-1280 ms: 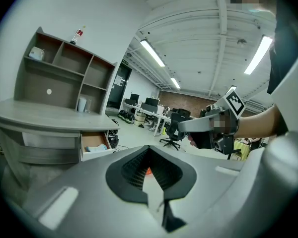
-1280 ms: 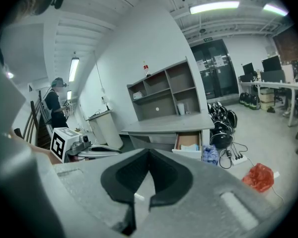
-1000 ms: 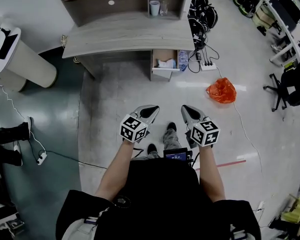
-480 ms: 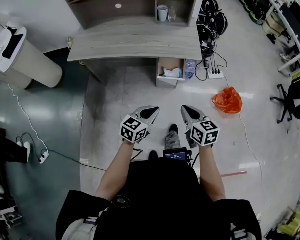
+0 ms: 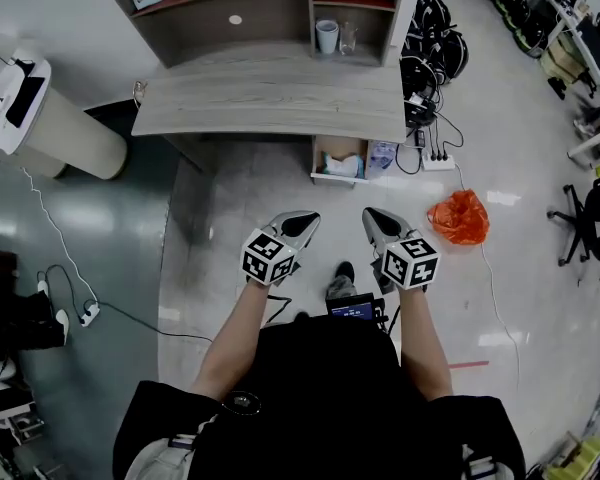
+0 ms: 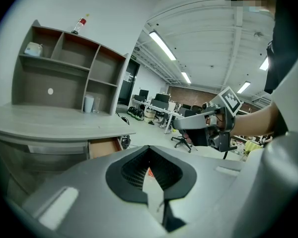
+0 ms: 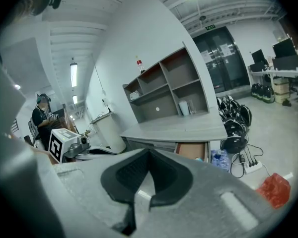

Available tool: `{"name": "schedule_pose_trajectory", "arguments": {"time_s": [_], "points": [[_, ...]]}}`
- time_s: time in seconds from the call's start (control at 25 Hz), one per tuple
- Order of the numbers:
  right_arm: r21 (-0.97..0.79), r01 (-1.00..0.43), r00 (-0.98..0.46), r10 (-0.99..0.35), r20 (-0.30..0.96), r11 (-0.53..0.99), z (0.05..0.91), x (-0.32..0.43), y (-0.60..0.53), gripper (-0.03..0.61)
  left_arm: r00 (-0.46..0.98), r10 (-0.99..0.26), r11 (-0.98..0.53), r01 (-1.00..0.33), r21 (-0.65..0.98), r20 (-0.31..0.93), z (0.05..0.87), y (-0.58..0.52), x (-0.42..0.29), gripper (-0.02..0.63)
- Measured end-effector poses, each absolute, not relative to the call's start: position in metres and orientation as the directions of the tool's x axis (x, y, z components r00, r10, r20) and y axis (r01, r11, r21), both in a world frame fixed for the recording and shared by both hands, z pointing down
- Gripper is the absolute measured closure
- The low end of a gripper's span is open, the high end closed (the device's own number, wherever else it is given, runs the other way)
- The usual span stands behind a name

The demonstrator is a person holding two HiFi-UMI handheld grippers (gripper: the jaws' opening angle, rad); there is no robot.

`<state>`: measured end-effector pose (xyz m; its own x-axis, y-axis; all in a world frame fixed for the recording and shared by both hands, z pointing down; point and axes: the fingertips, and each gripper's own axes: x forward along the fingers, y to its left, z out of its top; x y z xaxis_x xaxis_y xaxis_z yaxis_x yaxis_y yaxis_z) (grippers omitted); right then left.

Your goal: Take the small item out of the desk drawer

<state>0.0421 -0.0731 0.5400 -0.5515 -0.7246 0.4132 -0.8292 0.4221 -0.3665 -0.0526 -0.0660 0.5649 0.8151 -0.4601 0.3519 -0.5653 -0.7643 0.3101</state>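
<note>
Fingers [image 6: 84, 197] of the left gripper [image 5: 308, 219] and the right gripper [image 5: 371, 216] are pressing shut on nothing, and both grippers are hovering side by side over the floor [image 5: 242, 200], well short of the drawer [image 5: 338, 147]. A pale small item [image 5: 342, 166] is lying in that open drawer under the right end of the worktop [image 5: 270, 98]. An orange bag [image 5: 458, 216] is sitting on the floor nearby.

Head camera looks steeply down from above onto the left gripper [image 5: 303, 222] and right gripper [image 5: 373, 218], with the desk [image 5: 270, 96] well ahead of their tips. Each gripper camera sits behind its jaws, facing forward; all three views share the desk's open drawer [image 5: 340, 160].
</note>
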Motion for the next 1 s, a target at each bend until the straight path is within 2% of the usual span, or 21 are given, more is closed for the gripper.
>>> {"name": "schedule_pose_trajectory", "arguments": {"time_s": [0.64, 1.0], "points": [[-0.397, -0.782, -0.618, -0.675, 0.402, 0.480, 0.540, 0.097, -0.164, 0.580, 0.768, -0.518, -0.718, -0.629, 0.297, 0.376, 0.561, -0.149, 0.001, 0.612], [-0.415, -0.767, -0.637, -0.662, 0.394, 0.490, 0.543, 0.104, -0.185, 0.580, 0.748, -0.530, -0.703, -0.651, 0.286, 0.400, 0.565, -0.169, 0.007, 0.612]]}}
